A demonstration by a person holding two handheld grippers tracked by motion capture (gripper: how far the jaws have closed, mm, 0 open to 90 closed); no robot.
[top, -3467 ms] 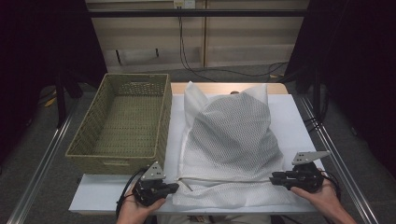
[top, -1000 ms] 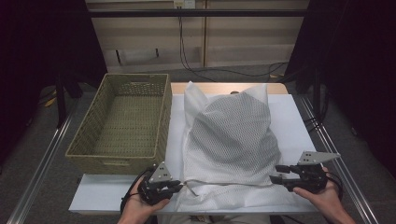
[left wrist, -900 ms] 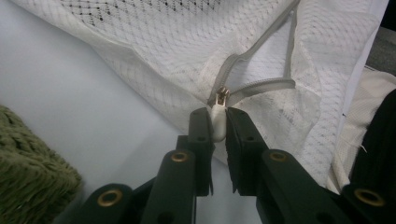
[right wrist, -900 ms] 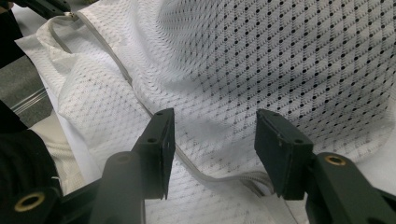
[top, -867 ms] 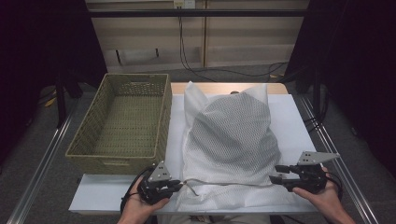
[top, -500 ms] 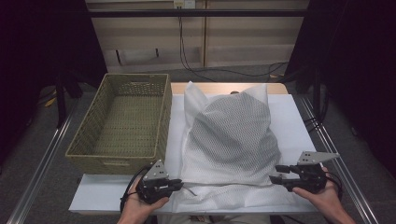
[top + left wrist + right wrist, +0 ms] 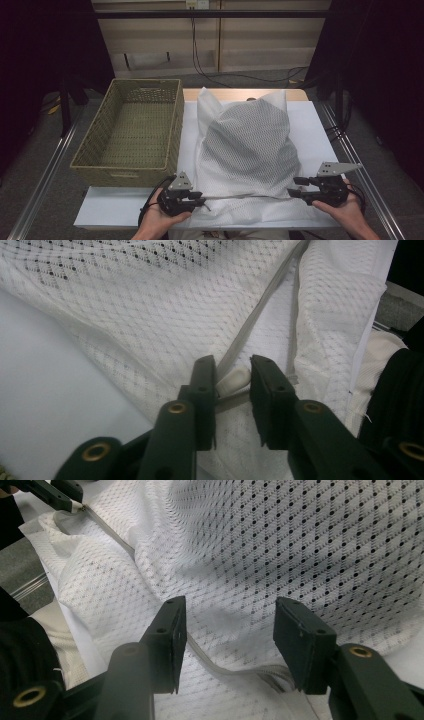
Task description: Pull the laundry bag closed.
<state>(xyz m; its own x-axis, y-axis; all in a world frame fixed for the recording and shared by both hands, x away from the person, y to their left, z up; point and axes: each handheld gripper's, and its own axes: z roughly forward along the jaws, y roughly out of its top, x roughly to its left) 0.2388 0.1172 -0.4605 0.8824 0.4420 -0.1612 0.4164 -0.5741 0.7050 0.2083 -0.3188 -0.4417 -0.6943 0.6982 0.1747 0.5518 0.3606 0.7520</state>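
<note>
left gripper (image 7: 199, 200): at the near left corner of the mesh laundry bag (image 7: 247, 150); its jaws have just been opening, and in the left gripper view they stand a little apart with the white zipper pull (image 7: 233, 381) between them, one pad close against it, the other clear.
meaning: the pull looks let go of, or about to be; I judge the zipper run to be at its left end, compared with a second ago when the jaws were tighter on it.
right gripper (image 7: 294, 185): hovers at the near right corner, jaws held wide over the zipper tape (image 7: 220, 667), gripping nothing.
bag's place: it lies along the middle of the white counter (image 7: 115, 210), mouth edge toward the person, bulging with a white pillow-like filling under the mesh.
wicker basket (image 7: 130, 131): stands just left of the bag, nothing in it.
</note>
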